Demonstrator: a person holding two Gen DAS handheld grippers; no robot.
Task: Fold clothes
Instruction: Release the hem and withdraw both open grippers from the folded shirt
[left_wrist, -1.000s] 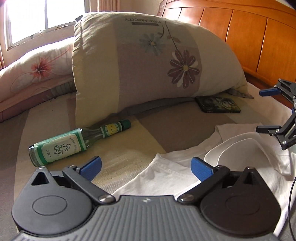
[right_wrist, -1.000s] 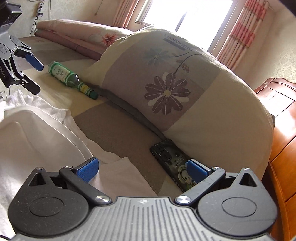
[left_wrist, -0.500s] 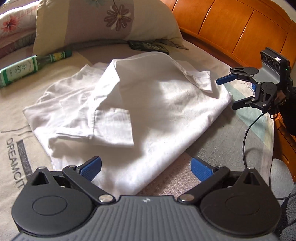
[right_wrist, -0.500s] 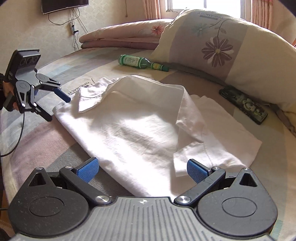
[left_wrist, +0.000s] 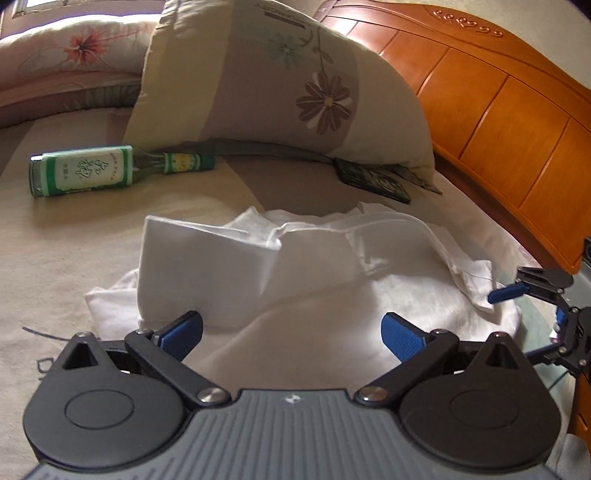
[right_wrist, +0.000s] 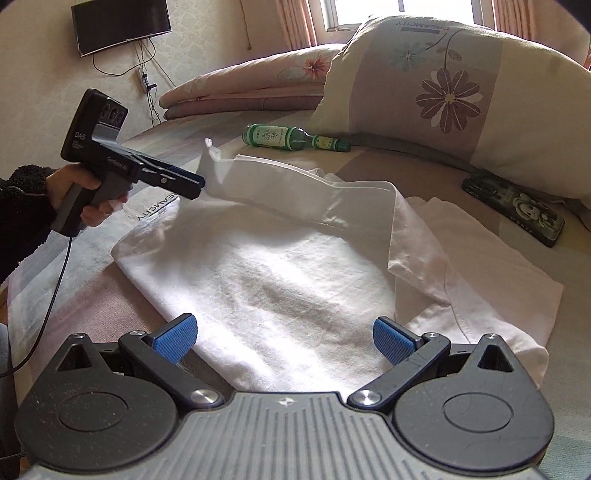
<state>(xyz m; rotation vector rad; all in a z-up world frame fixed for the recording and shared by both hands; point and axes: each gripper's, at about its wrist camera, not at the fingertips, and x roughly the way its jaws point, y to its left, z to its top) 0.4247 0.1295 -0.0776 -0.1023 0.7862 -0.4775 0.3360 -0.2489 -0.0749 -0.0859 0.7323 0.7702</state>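
A white shirt (left_wrist: 317, 295) (right_wrist: 280, 280) lies crumpled on the bed. My left gripper (left_wrist: 291, 336) is open and low over the shirt's near edge. A raised fold of the shirt (left_wrist: 199, 266) stands just beyond its left finger. The right wrist view shows the left gripper (right_wrist: 195, 184) side-on in a person's hand, its tip at that lifted fold (right_wrist: 258, 177). Whether the finger touches the cloth I cannot tell. My right gripper (right_wrist: 283, 338) (left_wrist: 532, 317) is open above the shirt's opposite edge, with nothing between its fingers.
A green glass bottle (left_wrist: 85, 173) (right_wrist: 291, 138) lies beyond the shirt. A big flowered pillow (left_wrist: 280, 85) (right_wrist: 454, 85) leans on the wooden headboard (left_wrist: 498, 110), with a dark phone case (left_wrist: 373, 179) (right_wrist: 517, 206) at its foot. A folded quilt (right_wrist: 251, 85) lies at the back.
Both grippers have come lower and nearer to the shirt. One edge of the shirt, flat half a second ago, now stands up at the left gripper's tip.
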